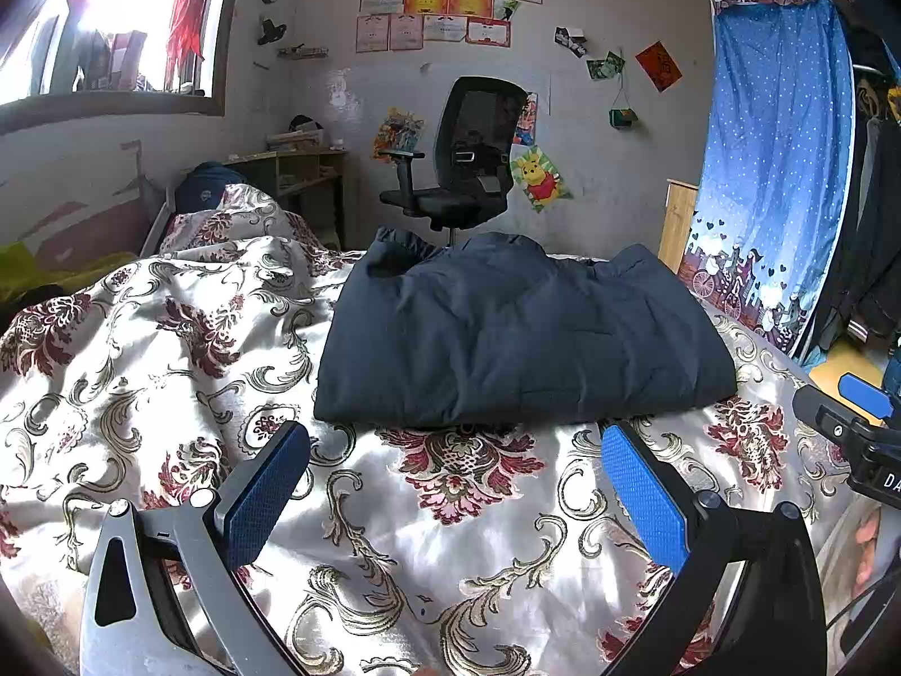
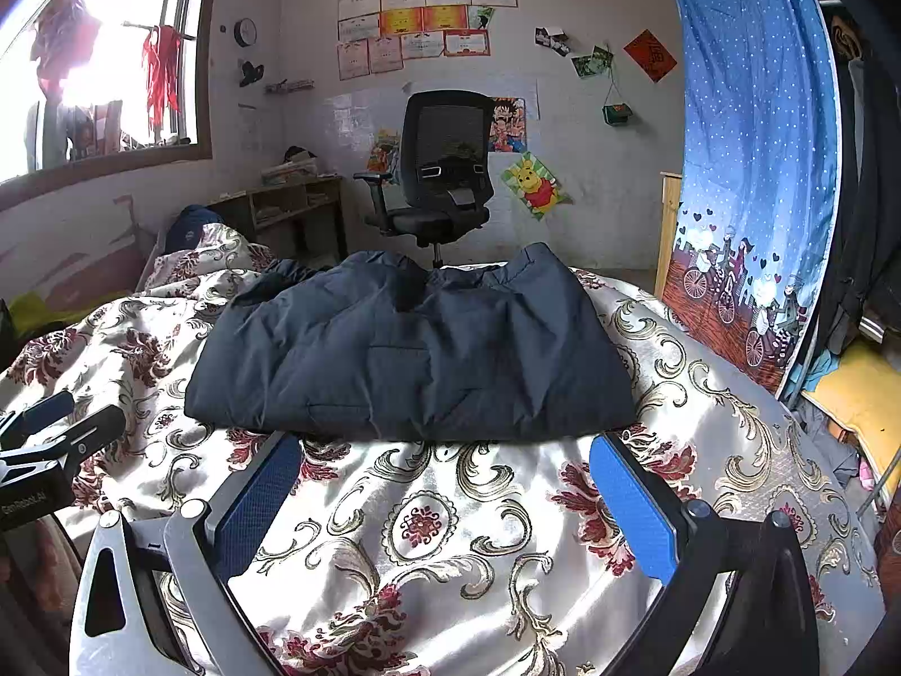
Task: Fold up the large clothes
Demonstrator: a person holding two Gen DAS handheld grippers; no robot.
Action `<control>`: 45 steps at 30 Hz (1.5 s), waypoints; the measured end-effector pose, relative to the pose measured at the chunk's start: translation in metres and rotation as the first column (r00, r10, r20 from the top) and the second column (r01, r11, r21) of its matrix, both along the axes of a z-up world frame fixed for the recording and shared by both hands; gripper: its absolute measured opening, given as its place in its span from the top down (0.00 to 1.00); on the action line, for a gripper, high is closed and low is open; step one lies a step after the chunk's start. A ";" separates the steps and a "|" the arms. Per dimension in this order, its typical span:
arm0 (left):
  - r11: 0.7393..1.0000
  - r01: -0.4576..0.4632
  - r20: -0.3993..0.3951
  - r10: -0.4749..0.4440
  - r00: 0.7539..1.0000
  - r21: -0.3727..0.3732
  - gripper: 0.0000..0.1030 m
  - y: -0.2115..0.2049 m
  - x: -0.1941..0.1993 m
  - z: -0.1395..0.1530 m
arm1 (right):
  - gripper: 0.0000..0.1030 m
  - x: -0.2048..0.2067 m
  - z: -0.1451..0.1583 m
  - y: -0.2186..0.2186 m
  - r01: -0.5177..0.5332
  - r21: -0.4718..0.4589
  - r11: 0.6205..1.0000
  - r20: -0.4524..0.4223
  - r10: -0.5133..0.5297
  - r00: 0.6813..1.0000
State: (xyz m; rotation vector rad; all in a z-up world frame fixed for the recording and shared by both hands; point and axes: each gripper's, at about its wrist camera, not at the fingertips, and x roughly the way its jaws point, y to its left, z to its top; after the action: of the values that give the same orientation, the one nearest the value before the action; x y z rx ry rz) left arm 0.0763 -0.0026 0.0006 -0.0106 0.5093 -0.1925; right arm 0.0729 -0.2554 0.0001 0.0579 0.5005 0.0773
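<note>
Looking along the left gripper [image 1: 456, 484], its fingers spread wide and empty just short of the jacket [image 1: 523, 338], which lies folded into a compact block on the quilt [image 1: 169, 338], seemingly finished. From the right gripper [image 2: 445, 498], equally wide and empty, the jacket [image 2: 416, 349] sits just beyond its fingertips, below the chair [image 2: 445, 169].

Both wrist views low over bed, facing folded jacket [image 1: 523, 332], chair [image 2: 439, 169] wall

Sunlit window [image 1: 112, 28], office chair [image 1: 462, 152], blue curtain [image 1: 771, 158].
</note>
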 end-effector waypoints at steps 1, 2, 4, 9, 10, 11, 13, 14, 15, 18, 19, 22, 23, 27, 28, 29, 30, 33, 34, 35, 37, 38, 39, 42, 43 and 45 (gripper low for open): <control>1.000 0.000 0.000 0.000 1.000 0.000 0.01 0.000 0.000 0.000 | 0.00 0.000 0.000 0.000 0.000 0.000 1.000 0.000 0.000 1.000; 1.000 0.000 0.001 0.000 1.000 0.001 0.01 0.000 0.000 0.000 | 0.00 0.000 0.000 0.000 0.000 0.000 1.000 0.000 0.000 1.000; 1.000 0.000 0.001 0.000 1.000 0.001 0.01 0.000 0.000 0.000 | 0.00 0.000 0.000 0.000 0.000 0.000 1.000 0.000 0.000 1.000; 1.000 0.000 0.001 0.000 1.000 0.002 0.01 0.000 0.000 0.000 | 0.00 0.000 0.000 0.000 0.000 0.000 1.000 0.000 0.000 1.000; 1.000 0.000 0.001 0.000 1.000 0.001 0.01 0.000 0.000 0.000 | 0.00 0.000 0.000 0.000 -0.001 0.000 1.000 0.000 0.001 1.000; 1.000 0.000 0.002 0.000 1.000 0.001 0.01 0.000 0.000 0.000 | 0.00 0.000 0.000 0.000 -0.001 0.000 1.000 0.000 0.001 1.000; 1.000 0.000 0.001 0.000 1.000 0.002 0.01 0.000 0.000 0.000 | 0.00 0.000 0.000 0.000 -0.001 0.000 1.000 0.000 0.001 1.000; 1.000 0.000 0.002 0.000 1.000 0.002 0.01 0.000 0.000 0.000 | 0.00 0.000 0.000 0.000 -0.001 -0.001 1.000 0.000 0.001 1.000; 1.000 0.000 0.002 0.000 1.000 0.002 0.01 0.000 0.000 0.000 | 0.00 0.000 0.000 0.000 -0.001 -0.001 1.000 0.000 0.001 1.000; 1.000 0.000 0.001 0.000 1.000 0.001 0.01 0.000 0.000 0.000 | 0.00 0.000 0.000 -0.001 -0.001 -0.001 1.000 0.000 0.001 1.000; 1.000 0.000 0.001 0.000 1.000 0.001 0.01 -0.001 -0.001 -0.001 | 0.00 0.000 0.000 -0.001 -0.001 -0.001 1.000 0.000 0.001 1.000; 1.000 0.001 0.002 -0.001 1.000 0.001 0.01 -0.001 -0.001 -0.001 | 0.00 0.000 0.000 -0.001 -0.001 -0.001 1.000 0.000 0.001 1.000; 1.000 0.001 0.002 -0.001 1.000 0.001 0.01 -0.001 0.000 0.000 | 0.00 0.000 0.000 -0.001 -0.002 -0.001 1.000 -0.001 0.002 1.000; 1.000 0.001 0.001 -0.001 1.000 0.001 0.01 -0.001 -0.001 -0.001 | 0.00 0.000 0.000 0.000 -0.001 -0.002 1.000 -0.001 0.001 1.000; 1.000 0.002 0.001 -0.002 1.000 0.001 0.01 -0.001 -0.001 -0.001 | 0.00 0.000 0.000 0.000 -0.001 -0.002 1.000 -0.001 0.001 1.000; 1.000 0.004 0.000 -0.004 1.000 -0.001 0.01 -0.001 -0.001 -0.001 | 0.00 0.000 0.000 0.000 -0.001 -0.002 1.000 -0.001 0.001 1.000; 1.000 0.009 -0.001 -0.009 1.000 -0.003 0.01 0.000 -0.001 0.001 | 0.00 0.000 0.000 0.000 -0.001 -0.002 1.000 -0.001 0.001 1.000; 1.000 0.001 -0.013 -0.001 1.000 -0.021 0.01 0.002 -0.001 0.003 | 0.00 0.000 0.000 0.000 -0.001 -0.002 1.000 -0.001 0.001 1.000; 1.000 -0.013 -0.015 0.013 1.000 -0.015 0.01 0.003 0.000 0.004 | 0.00 0.000 0.000 -0.001 -0.002 -0.001 1.000 -0.001 0.002 1.000; 1.000 -0.024 -0.013 0.024 1.000 -0.002 0.01 0.002 0.000 0.005 | 0.00 0.001 0.000 0.000 -0.002 -0.001 1.000 -0.001 0.002 1.000; 1.000 -0.029 -0.012 0.029 1.000 0.013 0.01 0.001 0.000 0.005 | 0.00 0.001 0.000 0.000 -0.002 -0.002 1.000 -0.002 0.002 1.000; 0.999 -0.030 -0.011 0.031 0.999 0.017 0.01 0.001 0.000 0.005 | 0.00 0.001 0.000 0.001 -0.003 -0.002 1.000 -0.003 0.003 1.000; 0.999 -0.034 -0.009 0.034 0.999 0.024 0.01 0.001 0.001 0.005 | 0.00 0.000 0.000 0.000 -0.003 -0.004 1.000 -0.004 0.003 1.000; 0.999 -0.032 -0.002 0.032 0.999 0.037 0.01 0.000 0.000 0.002 | 0.00 0.000 -0.002 -0.002 -0.003 -0.010 1.000 -0.009 0.003 1.000; 0.999 -0.033 0.001 0.033 0.999 0.043 0.01 0.000 0.000 0.001 | 0.00 -0.001 -0.002 -0.003 -0.004 -0.012 1.000 -0.010 0.004 1.000; 0.998 -0.035 0.007 0.034 0.999 0.054 0.01 0.000 0.000 0.001 | 0.00 -0.001 -0.003 -0.002 -0.003 -0.013 1.000 -0.011 0.003 1.000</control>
State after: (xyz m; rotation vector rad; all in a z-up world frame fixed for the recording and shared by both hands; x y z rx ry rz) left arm 0.0765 -0.0029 0.0011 0.0337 0.5077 -0.1450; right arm 0.0722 -0.2576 -0.0025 0.0448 0.5117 0.0766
